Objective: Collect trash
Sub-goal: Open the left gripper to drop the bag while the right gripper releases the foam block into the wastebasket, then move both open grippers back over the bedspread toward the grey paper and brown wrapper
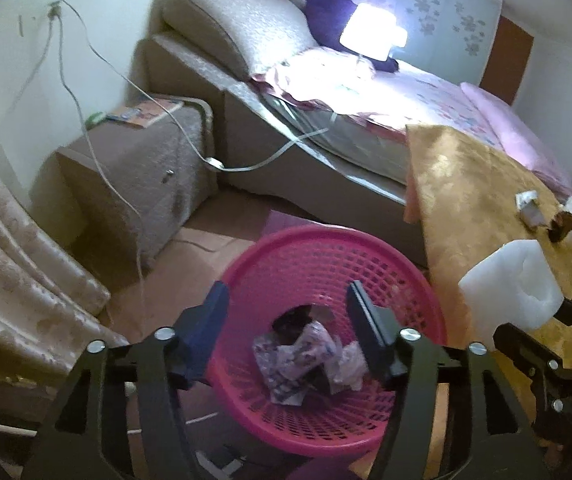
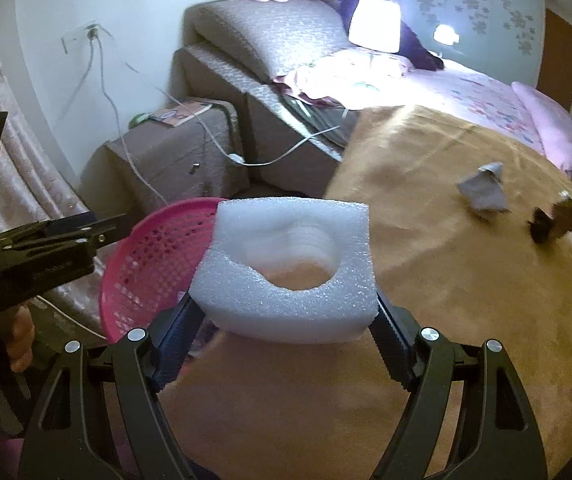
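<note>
A pink plastic basket [image 1: 405, 280] stands on the floor beside the table, with crumpled wrappers [image 1: 301, 356] in it. My left gripper [image 1: 286, 312] is open and empty just above the basket. My right gripper [image 2: 286, 304] is shut on a white foam block [image 2: 289, 264] with a round hole, held above the table's left edge next to the basket [image 2: 146, 248]. The block also shows in the left wrist view [image 1: 509, 284]. A grey crumpled paper [image 2: 483, 192] and a brown scrap [image 2: 553, 224] lie on the orange tablecloth [image 2: 445, 280].
A bed [image 1: 385, 92] with a lit lamp [image 1: 373, 36] stands behind the table. A nightstand [image 1: 142, 168] with a book and trailing cables is at the left. A curtain [image 1: 14, 256] hangs at the far left.
</note>
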